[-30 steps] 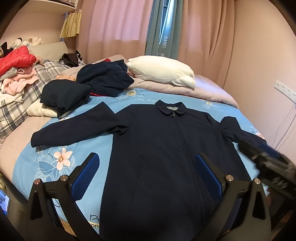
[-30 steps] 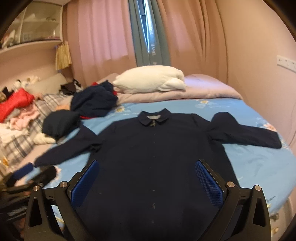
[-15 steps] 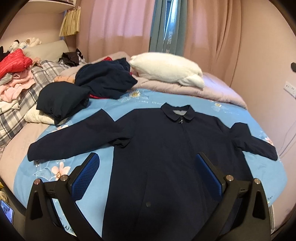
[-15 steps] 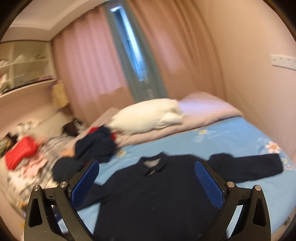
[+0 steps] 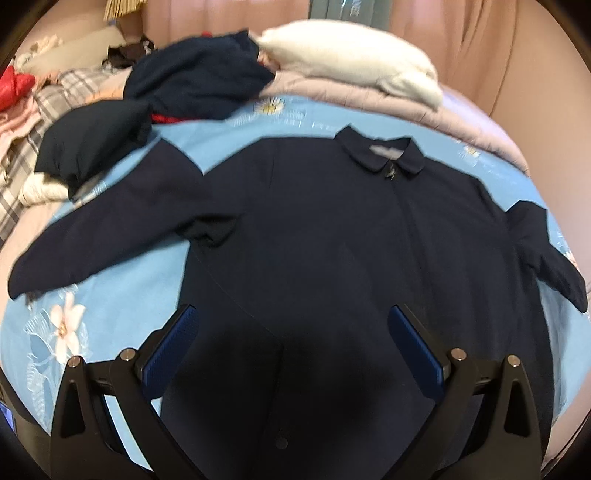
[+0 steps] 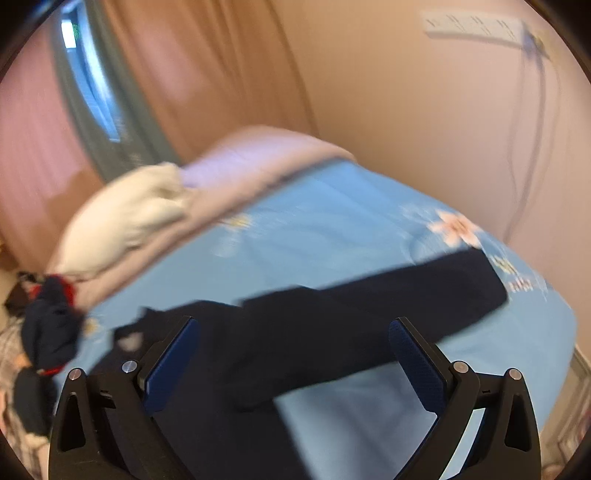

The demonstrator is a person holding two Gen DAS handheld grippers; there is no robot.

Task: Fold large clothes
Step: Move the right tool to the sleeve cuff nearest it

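Observation:
A large navy collared jacket (image 5: 332, 229) lies flat, front up, on the blue floral bedsheet (image 5: 110, 314), both sleeves spread out. My left gripper (image 5: 291, 350) is open and empty, above the jacket's lower middle. My right gripper (image 6: 291, 358) is open and empty, above the jacket's right sleeve (image 6: 388, 310), which stretches toward the bed's right edge. Its cuff (image 6: 487, 280) lies near a flower print. The right wrist view is blurred.
A white pillow (image 5: 351, 55) and a pinkish quilt (image 5: 424, 107) lie at the head of the bed. Dark folded clothes (image 5: 199, 81) and another dark bundle (image 5: 92, 144) sit left of the jacket. The wall (image 6: 443, 110) with a power strip (image 6: 476, 26) runs along the right.
The left gripper has moved closer over the jacket. The right gripper has swung right and down, from facing the whole jacket to hovering over its right sleeve.

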